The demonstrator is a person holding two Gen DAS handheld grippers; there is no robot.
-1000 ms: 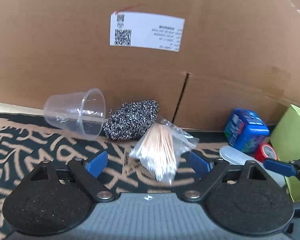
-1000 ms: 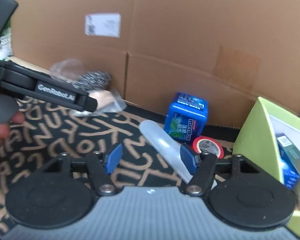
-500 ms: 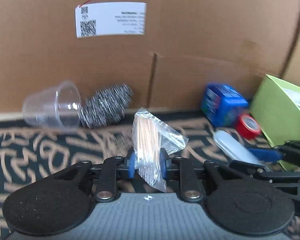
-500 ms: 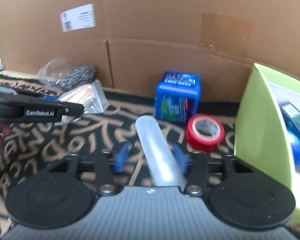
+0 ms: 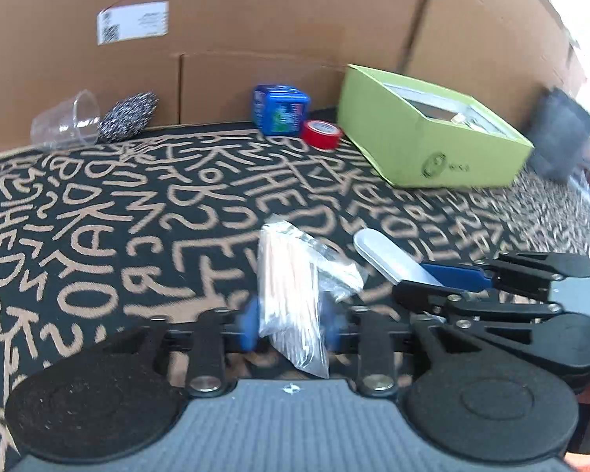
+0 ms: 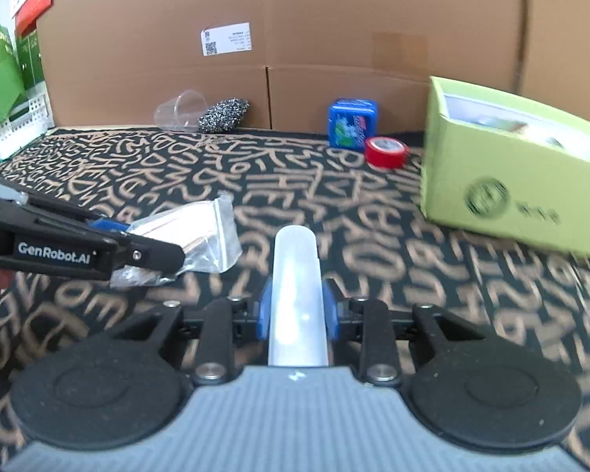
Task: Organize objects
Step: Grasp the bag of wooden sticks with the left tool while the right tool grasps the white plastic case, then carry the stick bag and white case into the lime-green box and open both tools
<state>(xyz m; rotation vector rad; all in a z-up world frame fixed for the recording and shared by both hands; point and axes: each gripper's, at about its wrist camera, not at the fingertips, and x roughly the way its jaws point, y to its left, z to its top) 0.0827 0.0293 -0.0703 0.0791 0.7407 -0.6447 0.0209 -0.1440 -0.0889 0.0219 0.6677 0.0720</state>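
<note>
We've got the left gripper (image 5: 291, 324) pinching a clear plastic bag of toothpicks (image 5: 291, 287), blue pads (image 5: 249, 324) pressed in on both sides of it, and the bag sticks up and forward out of the jaws, lifted off the mat. It's a bit motion-blurred, so we can't read much detail on the bag.

Our right gripper (image 6: 298, 310) is clamped on a translucent white plastic tube (image 6: 297, 275), rounded end pointing away from us, held about level over the patterned mat (image 6: 334, 204). In the left wrist view the tube (image 5: 389, 255) shows just to the right of the toothpick bag, with the right gripper (image 5: 432, 275) behind it. So both tools sit side by side over the near-middle part of the mat.

Along the mat's far edge, right up against the cardboard wall (image 6: 334, 19), there's a clear plastic cup (image 5: 69, 122) lying on its side at the far left, with a steel wool scrubber (image 5: 128, 116) touching its mouth. Further right along that edge sits a blue Mentos gum box (image 5: 281, 114), and a roll of red tape (image 5: 321, 133) just beside it, in front and to the right.

At the far right corner is an open lime-green box (image 5: 432, 133) with some stuff inside that we can't make out.
</note>
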